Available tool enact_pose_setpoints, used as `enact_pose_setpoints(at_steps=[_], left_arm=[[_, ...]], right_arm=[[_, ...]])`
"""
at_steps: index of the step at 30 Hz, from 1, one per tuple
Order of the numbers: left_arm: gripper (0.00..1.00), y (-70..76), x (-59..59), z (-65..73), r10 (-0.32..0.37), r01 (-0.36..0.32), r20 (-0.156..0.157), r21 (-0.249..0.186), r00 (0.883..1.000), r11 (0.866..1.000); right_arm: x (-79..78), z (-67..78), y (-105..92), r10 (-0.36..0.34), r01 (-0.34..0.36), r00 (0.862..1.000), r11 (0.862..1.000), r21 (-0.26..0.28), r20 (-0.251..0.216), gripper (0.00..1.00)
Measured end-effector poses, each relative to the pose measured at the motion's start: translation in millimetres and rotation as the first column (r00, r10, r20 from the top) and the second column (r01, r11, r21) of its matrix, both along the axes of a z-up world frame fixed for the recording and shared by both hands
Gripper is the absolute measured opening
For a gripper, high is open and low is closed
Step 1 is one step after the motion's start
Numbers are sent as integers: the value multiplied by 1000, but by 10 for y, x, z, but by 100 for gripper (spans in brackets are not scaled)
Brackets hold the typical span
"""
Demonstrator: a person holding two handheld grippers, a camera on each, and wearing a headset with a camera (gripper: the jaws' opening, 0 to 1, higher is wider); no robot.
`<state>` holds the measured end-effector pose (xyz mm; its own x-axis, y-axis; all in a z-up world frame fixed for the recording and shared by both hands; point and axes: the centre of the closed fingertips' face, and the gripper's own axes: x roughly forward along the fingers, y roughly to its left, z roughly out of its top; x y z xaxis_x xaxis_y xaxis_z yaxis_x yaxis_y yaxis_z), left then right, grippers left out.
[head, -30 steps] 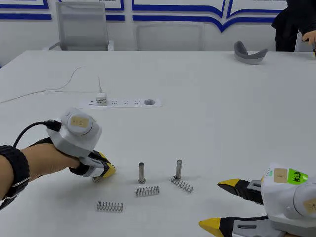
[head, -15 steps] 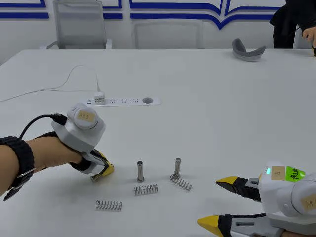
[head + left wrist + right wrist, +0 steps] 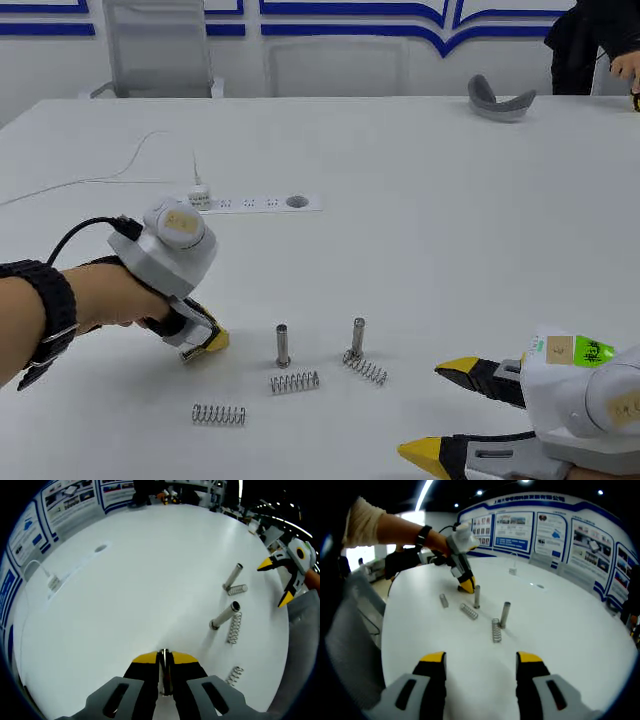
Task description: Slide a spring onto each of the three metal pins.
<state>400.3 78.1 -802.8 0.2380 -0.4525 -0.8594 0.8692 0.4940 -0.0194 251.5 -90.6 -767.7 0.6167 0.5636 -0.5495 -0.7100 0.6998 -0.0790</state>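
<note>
Upright on the table (image 3: 450, 250): two metal pins (image 3: 283, 346). Flat beside them, three springs (image 3: 294, 382), long axes roughly sideways. Left gripper (image 3: 205, 345) pinched on a third pin (image 3: 163, 670) — right gripper (image 3: 421, 410) gaping wide.

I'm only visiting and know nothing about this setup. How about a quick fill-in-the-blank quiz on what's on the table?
1. ___ springs lie flat on the table.
2. ___ metal pins stand upright.
3. The right claw is wide ___.
4. Its tips are coloured ___.
Missing words: three; two; open; yellow.
</note>
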Motion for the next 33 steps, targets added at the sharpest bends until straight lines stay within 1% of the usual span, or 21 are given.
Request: enact_pose_setpoints(at_steps=[2, 7, 10, 12, 15, 18, 20, 22, 23, 25, 28, 33], left_arm=[[8, -2, 2, -1, 16, -16, -13, 11, 1000, 1000], [8, -1, -3, -6, 36, -35, -24, 39, 999, 999], [8, 7, -7, -7, 50, -48, -20, 49, 999, 998], [8, 9, -14, -7, 59, -58, -12, 50, 998, 997], [7, 13, 1, -9, 61, -62, 9, 50, 998, 997], [7, 21, 8, -5, 78, -79, 26, 36, 997, 996], [7, 23, 12, -4, 89, -90, 28, 29, 996, 996], [7, 19, -11, -2, 91, -91, 22, 23, 996, 996], [7, 15, -29, 8, 90, -90, 24, 22, 996, 996], [7, 13, -22, 21, 84, -84, 33, 20, 996, 996], [7, 7, -24, 86, 83, -83, 46, 5, 995, 997], [7, 22, -36, 168, 87, -87, 54, -12, 995, 996]], right_arm=[[-1, -3, 4, 2, -2, 1000, 1000, -1, -1, 57], [-1, -4, 11, 4, -4, 1000, 1000, -1, -1, 57], [-4, -3, 20, 6, -6, 1000, 1000, -1, -1, 57], [-8, -5, 24, 9, -9, 1000, 1000, -2, -1, 57], [-11, -5, 33, 12, -12, 1000, 1000, -2, -2, 57], [-8, 15, 43, 16, -16, 1000, 1000, -1, 3, 57], [-3, 26, 43, 16, -16, 1000, 1000, 0, 5, 57], [4, 33, 36, 16, -16, 1000, 1000, -2, 6, 57], [8, 40, 34, 16, -16, 1000, 1000, -1, 8, 57], [10, 43, 33, 16, -16, 1000, 1000, 0, 8, 57], [12, 35, 35, 20, -20, 1000, 1000, -3, 6, 57], [7, 38, 56, 26, -26, 1000, 1000, -5, 6, 57]])
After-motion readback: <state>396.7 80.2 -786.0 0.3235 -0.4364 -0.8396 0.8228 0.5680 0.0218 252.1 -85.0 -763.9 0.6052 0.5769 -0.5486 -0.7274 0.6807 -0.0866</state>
